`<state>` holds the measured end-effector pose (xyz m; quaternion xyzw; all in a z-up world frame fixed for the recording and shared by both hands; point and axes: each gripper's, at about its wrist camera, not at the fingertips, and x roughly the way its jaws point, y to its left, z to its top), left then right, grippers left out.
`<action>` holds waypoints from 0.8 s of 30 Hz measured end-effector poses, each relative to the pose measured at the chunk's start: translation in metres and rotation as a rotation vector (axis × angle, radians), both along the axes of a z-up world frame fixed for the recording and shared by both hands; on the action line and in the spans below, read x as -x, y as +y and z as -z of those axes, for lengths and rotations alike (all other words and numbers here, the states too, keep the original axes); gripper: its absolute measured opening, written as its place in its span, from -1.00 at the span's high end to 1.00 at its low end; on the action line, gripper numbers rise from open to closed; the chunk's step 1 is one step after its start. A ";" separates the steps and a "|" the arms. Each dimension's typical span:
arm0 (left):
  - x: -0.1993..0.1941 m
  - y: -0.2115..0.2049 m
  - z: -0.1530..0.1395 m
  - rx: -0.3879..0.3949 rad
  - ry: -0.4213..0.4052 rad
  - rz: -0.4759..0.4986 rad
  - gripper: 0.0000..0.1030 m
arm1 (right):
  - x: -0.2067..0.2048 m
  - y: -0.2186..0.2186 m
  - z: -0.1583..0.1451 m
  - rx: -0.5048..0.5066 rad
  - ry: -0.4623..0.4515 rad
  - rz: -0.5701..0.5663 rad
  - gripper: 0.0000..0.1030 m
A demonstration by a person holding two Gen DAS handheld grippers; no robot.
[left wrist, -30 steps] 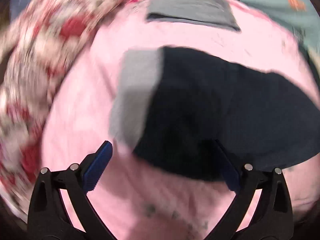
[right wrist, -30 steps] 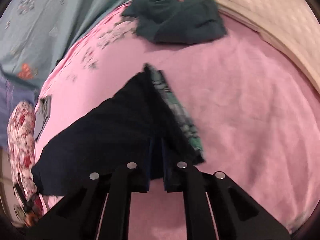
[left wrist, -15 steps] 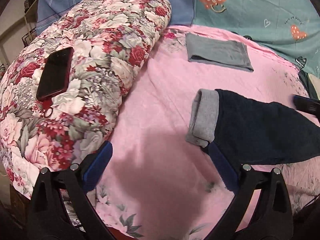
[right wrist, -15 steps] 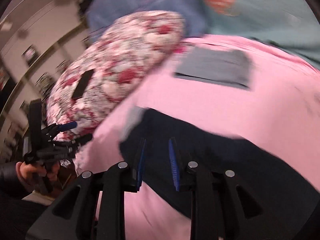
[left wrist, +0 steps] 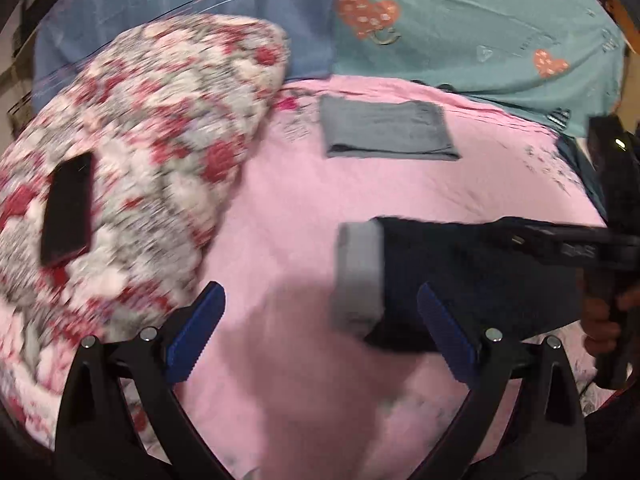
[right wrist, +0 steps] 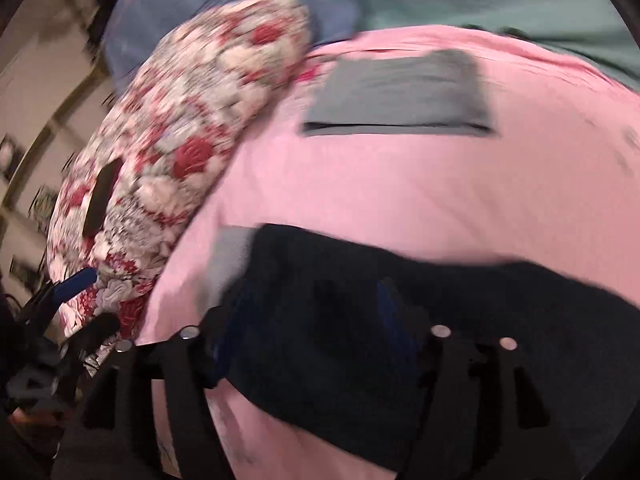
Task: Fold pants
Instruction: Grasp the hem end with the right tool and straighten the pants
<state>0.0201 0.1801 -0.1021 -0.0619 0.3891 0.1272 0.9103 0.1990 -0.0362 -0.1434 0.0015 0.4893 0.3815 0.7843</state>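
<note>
Dark navy cloth lies across the pink bedsheet: the pants, already doubled into a long flat band, with a grey waistband turned out at the end nearest the floral quilt. They sit in the near part of the bed, well apart from a grey folded garment set further back by the teal heart-print cloth, which looks like a finished piece put out of the way.

The left gripper hangs above the sheet with its blue pads spread wide, holding nothing. It straddles the waistband end, one pad over bare sheet and the other over the dark fabric, which reads to me as lining up to pinch that end for the next fold.

The right gripper is low over the middle of the pants, its fingers spread apart on either side of a stretch of dark cloth. The picture is blurred, and I cannot tell whether the pads touch the fabric, but nothing seems pinched. From the left side, it reaches in across the far edge of the pants, probably to pin or smooth the band.

A black phone rests on the quilt, clear of the work. My guess is one lengthwise fold is done and a crosswise fold remains.
</note>
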 end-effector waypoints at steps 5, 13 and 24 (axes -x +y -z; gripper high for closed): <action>-0.060 -0.058 0.006 0.075 -0.009 0.134 -0.91 | -0.017 -0.183 -0.001 0.036 0.034 0.453 -0.30; -0.116 -0.173 0.015 0.107 0.062 0.288 -0.91 | -0.001 -0.426 0.027 -0.057 0.170 1.065 -0.30; -0.129 -0.244 0.006 -0.017 0.132 0.374 -0.91 | -0.016 -0.480 0.071 -0.251 0.247 1.054 -0.20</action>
